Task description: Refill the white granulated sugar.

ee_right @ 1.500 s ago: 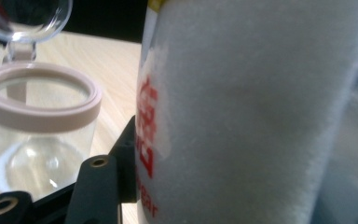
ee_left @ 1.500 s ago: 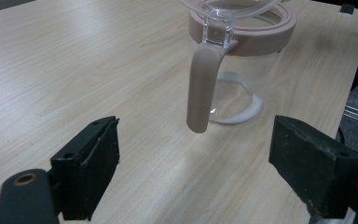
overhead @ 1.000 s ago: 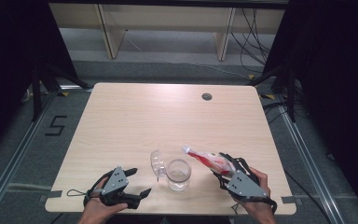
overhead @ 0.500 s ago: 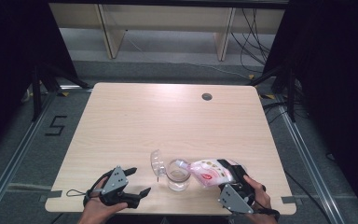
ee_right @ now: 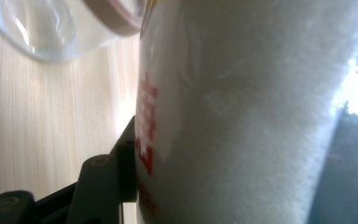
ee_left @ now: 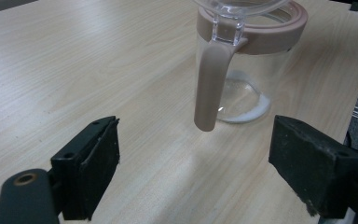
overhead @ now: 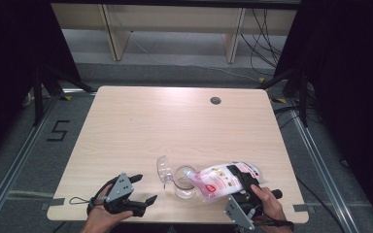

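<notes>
A clear glass jar with a dusty-pink rim and pink handle [overhead: 184, 180] stands upright near the front edge of the light wooden table [overhead: 175, 121], its clear hinged lid [overhead: 164, 168] flipped open to the left. In the left gripper view a thin layer of white granules lies on the jar's bottom [ee_left: 242, 112]. A pink-and-white plastic pouch of white powder [overhead: 226, 178] lies tipped over on its side, its mouth touching the jar's rim; the right gripper [overhead: 243, 187] grasps it, and the right gripper view shows one black jaw pressed against the pouch wall [ee_right: 242, 121]. The left gripper [overhead: 143, 191] rests on the table left of the jar, released, its jaws spread wide with nothing between them and the jar's handle [ee_left: 209, 84] ahead of them. A second ago the pouch was held to the right of the jar with its mouth angled away; since then it has been swung over and laid down toward the jar's opening, while the left gripper has stayed where it was.
</notes>
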`<action>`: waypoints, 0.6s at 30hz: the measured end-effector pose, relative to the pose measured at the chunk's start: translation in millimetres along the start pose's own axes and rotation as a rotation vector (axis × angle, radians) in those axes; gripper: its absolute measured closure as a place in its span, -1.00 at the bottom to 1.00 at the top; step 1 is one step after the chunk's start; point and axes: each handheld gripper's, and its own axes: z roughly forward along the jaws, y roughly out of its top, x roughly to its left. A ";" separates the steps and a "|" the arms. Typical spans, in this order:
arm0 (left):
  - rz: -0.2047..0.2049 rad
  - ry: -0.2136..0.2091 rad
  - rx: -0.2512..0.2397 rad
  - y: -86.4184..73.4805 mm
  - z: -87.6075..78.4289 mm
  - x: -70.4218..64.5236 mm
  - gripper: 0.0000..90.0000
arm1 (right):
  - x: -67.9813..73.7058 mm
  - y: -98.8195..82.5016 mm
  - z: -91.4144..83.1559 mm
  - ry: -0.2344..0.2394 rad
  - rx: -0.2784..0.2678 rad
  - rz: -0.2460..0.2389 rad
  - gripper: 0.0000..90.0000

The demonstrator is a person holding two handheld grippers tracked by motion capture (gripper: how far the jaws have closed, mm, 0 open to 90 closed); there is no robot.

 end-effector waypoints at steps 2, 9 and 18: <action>0.000 -0.001 0.000 -0.1 0.2 0.0 -0.65 | 8.6 0.2 -0.6 0.016 0.039 0.077 0.04; 0.001 -0.002 0.001 0.0 0.1 0.1 -0.64 | 7.7 6.1 3.9 0.004 0.056 -0.080 0.05; 0.002 0.008 0.002 -0.1 0.1 -0.4 -0.64 | 6.6 8.6 4.4 -0.012 0.067 -0.143 0.05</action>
